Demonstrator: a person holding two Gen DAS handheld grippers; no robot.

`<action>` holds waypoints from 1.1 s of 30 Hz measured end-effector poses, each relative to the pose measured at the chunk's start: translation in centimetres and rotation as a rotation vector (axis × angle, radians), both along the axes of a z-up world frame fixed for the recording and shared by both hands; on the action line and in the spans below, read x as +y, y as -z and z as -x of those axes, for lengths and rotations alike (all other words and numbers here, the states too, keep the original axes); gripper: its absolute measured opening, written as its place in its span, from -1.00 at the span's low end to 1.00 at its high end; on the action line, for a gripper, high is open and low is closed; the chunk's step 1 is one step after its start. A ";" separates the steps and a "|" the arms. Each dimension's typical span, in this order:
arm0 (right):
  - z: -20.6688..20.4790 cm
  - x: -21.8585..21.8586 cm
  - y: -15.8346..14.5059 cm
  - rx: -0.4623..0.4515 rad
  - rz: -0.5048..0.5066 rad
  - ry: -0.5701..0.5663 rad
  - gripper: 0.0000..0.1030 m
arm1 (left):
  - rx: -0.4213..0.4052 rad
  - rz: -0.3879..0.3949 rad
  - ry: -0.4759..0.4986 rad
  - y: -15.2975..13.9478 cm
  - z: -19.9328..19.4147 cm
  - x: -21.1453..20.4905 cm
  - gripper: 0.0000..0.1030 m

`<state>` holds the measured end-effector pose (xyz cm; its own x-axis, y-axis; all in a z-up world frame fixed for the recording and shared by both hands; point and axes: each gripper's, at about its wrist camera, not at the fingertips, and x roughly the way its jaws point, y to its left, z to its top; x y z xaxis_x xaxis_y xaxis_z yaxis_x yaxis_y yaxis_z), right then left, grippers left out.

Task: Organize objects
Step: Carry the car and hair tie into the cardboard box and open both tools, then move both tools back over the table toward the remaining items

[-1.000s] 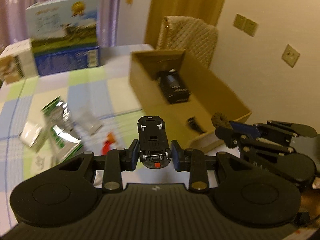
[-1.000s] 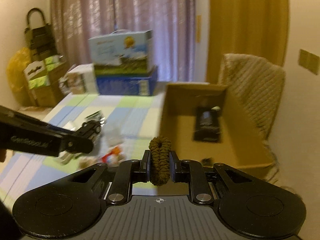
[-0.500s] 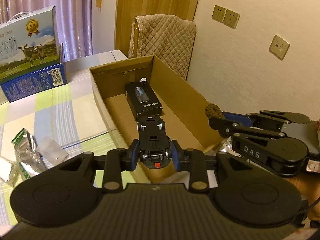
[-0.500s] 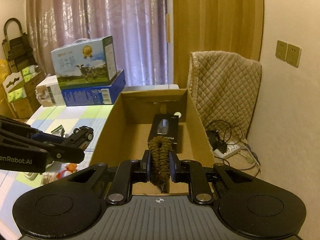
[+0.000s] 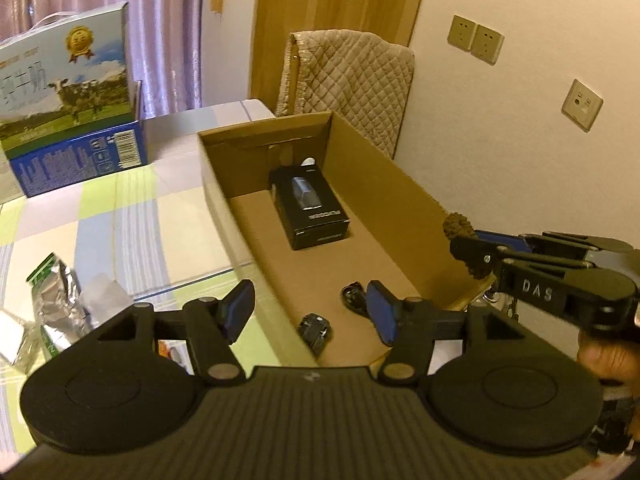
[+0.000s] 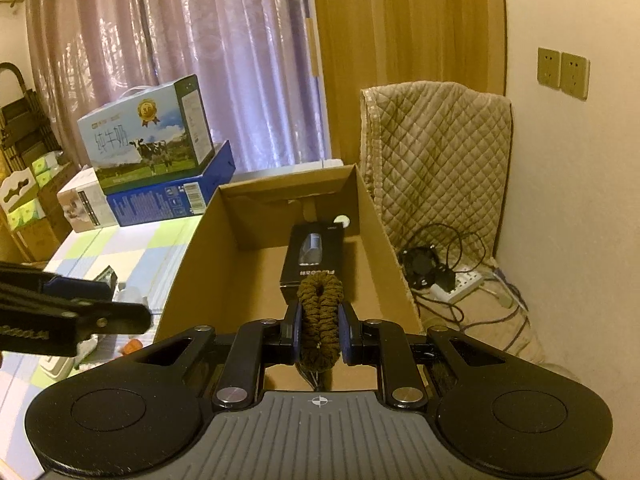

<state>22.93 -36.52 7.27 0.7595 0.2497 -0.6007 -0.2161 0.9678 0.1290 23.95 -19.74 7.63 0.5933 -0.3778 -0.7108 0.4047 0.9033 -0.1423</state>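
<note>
The left tongs [image 5: 310, 316] stand spread wide with nothing between the blue pads, hanging over the near end of the open cardboard box [image 5: 400, 188]. On the box floor, just below them at about 6 o'clock, lies the small black toy car [image 5: 316, 330] — dark, glossy and somewhat blurred. Beside it, toward 3 o'clock, is another small dark glossy item [image 5: 352, 298] that is too unclear to name. Farther in, toward 12 o'clock, a black product box [image 5: 310, 208] with a grey picture on its lid rests flat. The right tongs [image 6: 320, 334] are pressed onto a brown braided loop [image 6: 320, 300] — thick, knotted cord standing upright between the pads, above the box's near end. At 9 o'clock on the chequered worktop [image 5: 132, 216] lie foil packets [image 5: 54, 300].
</note>
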 end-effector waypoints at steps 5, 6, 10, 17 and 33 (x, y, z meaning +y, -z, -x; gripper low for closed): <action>-1.0 -0.4 0.2 -0.001 -0.088 0.001 -0.40 | 0.007 0.013 -0.047 -0.1 0.4 2.4 0.11; -1.3 -0.6 0.2 -0.006 -0.125 -0.002 0.05 | 0.007 0.010 -0.053 -0.1 0.5 2.8 0.11; -1.2 -1.2 -0.4 -0.046 -0.150 0.027 0.33 | -0.005 0.001 -0.094 -0.4 1.2 5.1 0.17; 0.5 -0.9 -1.0 -0.030 -0.157 0.042 0.33 | -0.019 -0.018 -0.198 -0.7 3.1 10.4 0.33; 7.5 10.6 -1.1 -0.043 -0.117 -0.185 0.33 | -0.031 -0.045 -0.460 -0.8 9.1 24.5 0.77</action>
<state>15.48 -25.94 8.38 0.7188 0.4533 -0.5271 -0.3962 0.8901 0.2251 14.82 4.80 8.47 0.7133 -0.0398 -0.6997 -0.0358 0.9950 -0.0931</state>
